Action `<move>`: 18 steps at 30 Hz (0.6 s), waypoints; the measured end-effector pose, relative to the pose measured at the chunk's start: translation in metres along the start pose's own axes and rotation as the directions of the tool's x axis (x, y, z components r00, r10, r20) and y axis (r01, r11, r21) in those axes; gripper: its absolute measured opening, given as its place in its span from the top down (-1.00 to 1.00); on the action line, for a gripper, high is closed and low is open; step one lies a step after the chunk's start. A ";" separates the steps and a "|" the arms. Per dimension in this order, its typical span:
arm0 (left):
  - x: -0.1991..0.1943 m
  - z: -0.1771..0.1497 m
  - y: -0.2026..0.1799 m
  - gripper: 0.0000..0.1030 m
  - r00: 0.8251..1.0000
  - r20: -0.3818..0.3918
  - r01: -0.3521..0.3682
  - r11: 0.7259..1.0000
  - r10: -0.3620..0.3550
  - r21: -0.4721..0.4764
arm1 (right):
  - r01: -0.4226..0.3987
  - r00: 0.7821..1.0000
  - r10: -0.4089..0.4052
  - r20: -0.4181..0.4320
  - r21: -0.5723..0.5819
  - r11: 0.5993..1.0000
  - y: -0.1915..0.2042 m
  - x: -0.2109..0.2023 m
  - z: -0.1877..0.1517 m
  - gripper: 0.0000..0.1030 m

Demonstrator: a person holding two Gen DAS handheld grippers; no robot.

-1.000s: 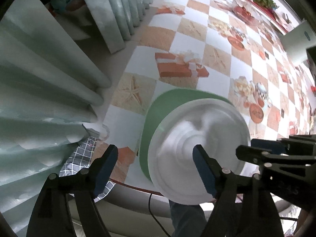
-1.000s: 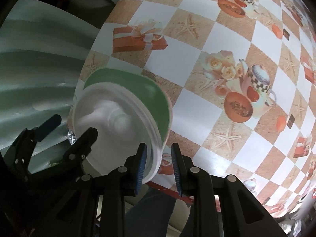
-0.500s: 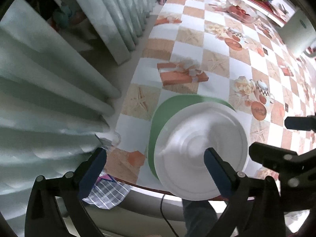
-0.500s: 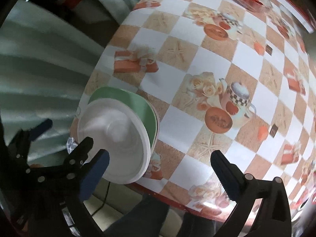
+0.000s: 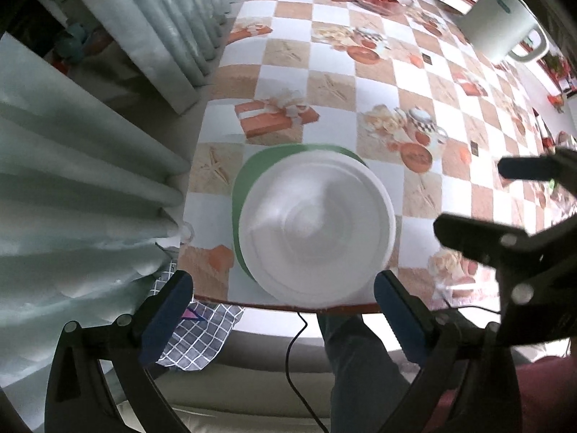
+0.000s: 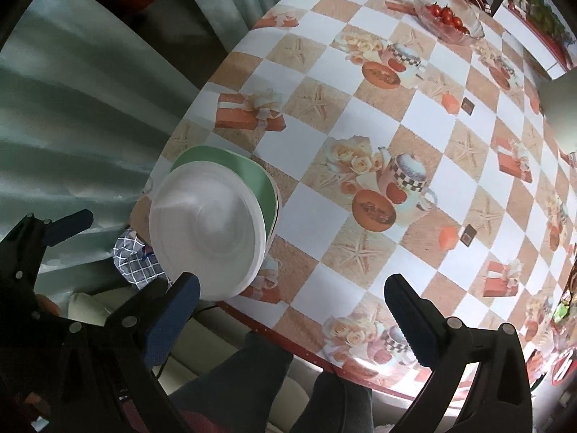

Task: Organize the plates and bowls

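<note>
Both of my tongs have let go and lifted since a second ago. Left gripper (image 5: 281, 310) is hanging wide open over the upside-down white bowl (image 5: 317, 231), which is sitting on the green square plate (image 5: 249, 184) near the checkered tablecloth's (image 5: 324, 79) edge. Right gripper (image 6: 288, 310) is gaping too, gripping nothing, beside the bowl.

Soft daylight is spread evenly over the worktop (image 5: 324, 57), with glare washed across its far right edge. The white bowl (image 5: 317, 231) is overexposed and slightly smeared, its detail lost. Strong fisheye bending is seen at the borders, where corners are darkened to black
</note>
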State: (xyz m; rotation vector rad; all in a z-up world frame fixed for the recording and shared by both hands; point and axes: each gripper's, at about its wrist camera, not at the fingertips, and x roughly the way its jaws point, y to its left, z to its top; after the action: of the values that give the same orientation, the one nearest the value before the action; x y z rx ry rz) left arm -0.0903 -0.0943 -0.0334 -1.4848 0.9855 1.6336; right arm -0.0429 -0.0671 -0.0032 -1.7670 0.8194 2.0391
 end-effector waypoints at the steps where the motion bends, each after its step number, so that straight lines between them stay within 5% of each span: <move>1: -0.003 -0.001 -0.002 -0.96 1.000 -0.006 0.006 1.000 -0.006 0.006 | -0.003 1.000 0.003 0.001 0.001 1.000 -0.001 -0.003 0.000 -1.00; 18: -0.031 0.005 -0.011 -0.96 0.999 0.025 -0.028 1.000 0.028 0.009 | 0.044 0.999 -0.040 0.035 -0.102 0.994 0.009 -0.031 0.004 -1.00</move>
State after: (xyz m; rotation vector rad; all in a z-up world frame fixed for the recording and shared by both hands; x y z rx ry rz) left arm -0.0798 -0.0848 -0.0030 -1.4474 1.0030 1.6612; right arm -0.0461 -0.0680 0.0293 -1.7840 0.6731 2.1112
